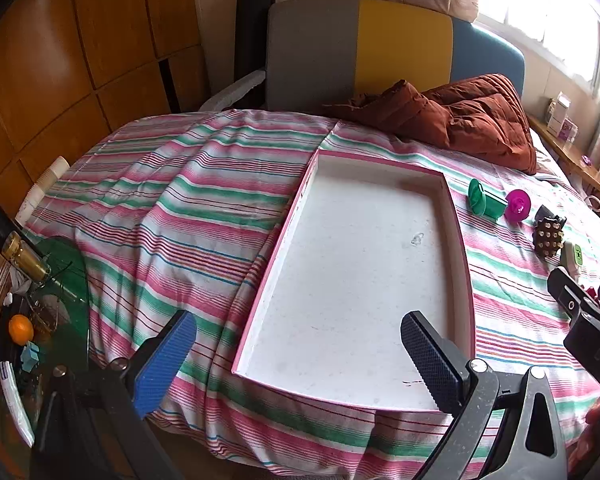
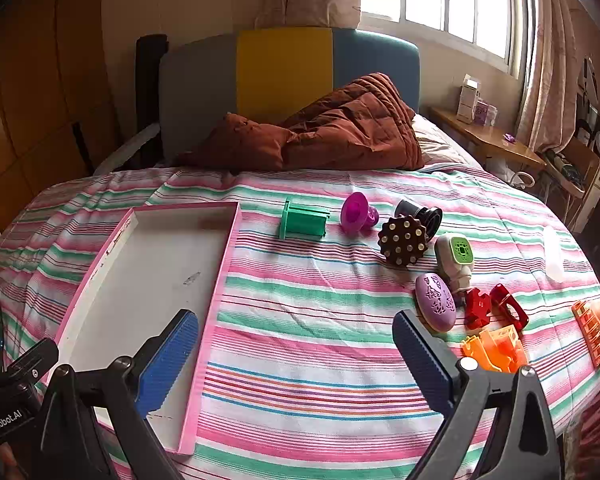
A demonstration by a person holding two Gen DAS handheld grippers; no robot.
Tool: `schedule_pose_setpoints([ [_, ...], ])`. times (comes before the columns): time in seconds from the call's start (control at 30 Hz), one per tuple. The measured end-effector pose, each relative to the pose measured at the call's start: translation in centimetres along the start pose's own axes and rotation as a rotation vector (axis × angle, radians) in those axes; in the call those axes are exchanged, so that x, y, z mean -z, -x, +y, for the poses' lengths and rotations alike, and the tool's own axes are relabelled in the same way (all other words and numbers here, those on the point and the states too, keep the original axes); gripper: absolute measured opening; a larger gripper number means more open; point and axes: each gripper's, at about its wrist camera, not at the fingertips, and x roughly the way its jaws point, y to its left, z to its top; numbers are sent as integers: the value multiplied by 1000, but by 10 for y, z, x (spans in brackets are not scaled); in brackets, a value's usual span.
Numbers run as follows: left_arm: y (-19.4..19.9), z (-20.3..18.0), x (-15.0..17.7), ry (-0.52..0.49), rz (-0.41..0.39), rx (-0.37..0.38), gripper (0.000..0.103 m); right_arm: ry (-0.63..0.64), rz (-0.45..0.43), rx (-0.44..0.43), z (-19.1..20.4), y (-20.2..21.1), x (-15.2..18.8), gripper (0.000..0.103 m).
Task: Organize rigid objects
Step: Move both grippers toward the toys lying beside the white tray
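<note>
A pink-rimmed white tray (image 1: pixel 458 240) (image 2: pixel 228 272) lies on the striped bedspread with nothing in it. To its right lie a green spool (image 2: pixel 305 222) (image 1: pixel 485 199), a magenta funnel piece (image 2: pixel 357 212) (image 1: pixel 518 205), a brown studded disc (image 2: pixel 403 240) (image 1: pixel 548 235), a black cylinder (image 2: pixel 420 211), a white and green punch (image 2: pixel 456 258), a purple oval (image 2: pixel 436 302), red pieces (image 2: pixel 494 308) and orange pieces (image 2: pixel 496 350). My left gripper (image 1: pixel 298 354) hovers open over the tray's near end. My right gripper (image 2: pixel 296 350) hovers open over bare bedspread, left of the purple oval.
A rust-brown quilt (image 2: pixel 332 128) is bunched at the headboard (image 2: pixel 284 72). A wooden wardrobe (image 1: pixel 60 60) stands left of the bed. A cluttered glass side table (image 1: pixel 28 308) with an orange sits at the lower left. A wooden desk (image 2: pixel 496 140) is under the window.
</note>
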Motion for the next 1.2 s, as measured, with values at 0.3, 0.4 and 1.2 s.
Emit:
schedule_pose_setpoints([
  [0.3,-3,-13,1,-22,38,56,103,-17,6,14,-12,-1,1,100],
  [0.4,-6,-16,2,-33,58,58,103,-21,7,24,-17,-1,0,100],
  [1.2,7,-82,15,-149,48,200,103,-30,67,12,-78,-14,26,88],
])
